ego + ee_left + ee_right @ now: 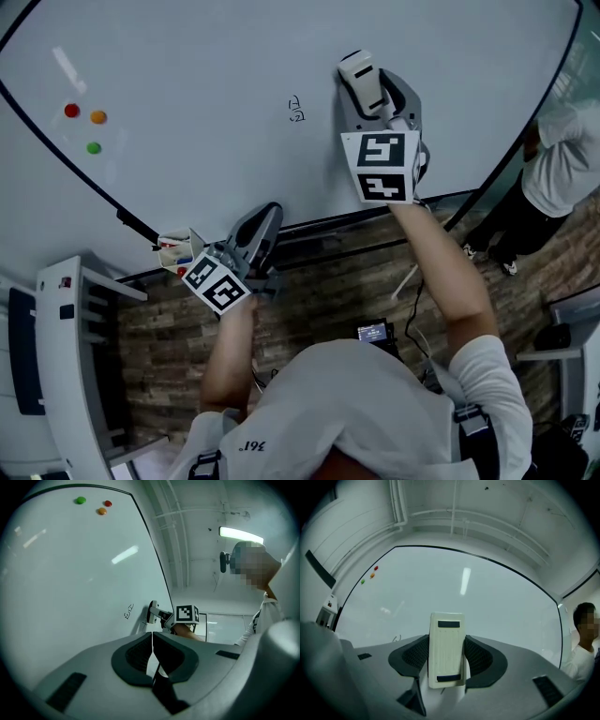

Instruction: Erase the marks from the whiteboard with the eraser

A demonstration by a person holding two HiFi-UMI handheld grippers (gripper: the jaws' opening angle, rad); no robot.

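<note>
The right gripper [446,657] pinches the eraser [446,649] between its jaws, the pale block standing upright with its back to the camera. The eraser's face is at the whiteboard [206,84], touching it or a hair off; I cannot tell which. The marks [296,109] are a small dark scribble just left of the eraser and apart from it, unwiped.

The left gripper [152,654] has its jaws pressed together with nothing between them. It hangs low and to the left, by the board's bottom edge, its tips pointing up along the board. Just left of it, a small box [176,251] with red and blue bits in it sits at that edge.

Farther left on the board are three round magnets in a cluster: red [71,111], orange [98,117] and green [94,148]. The rest of the surface is white, with streaks of lamp glare.

Below the board runs a wood-patterned floor [319,300]. At the far right, past the board's edge, another person [561,173] stands in a white top and dark trousers.
</note>
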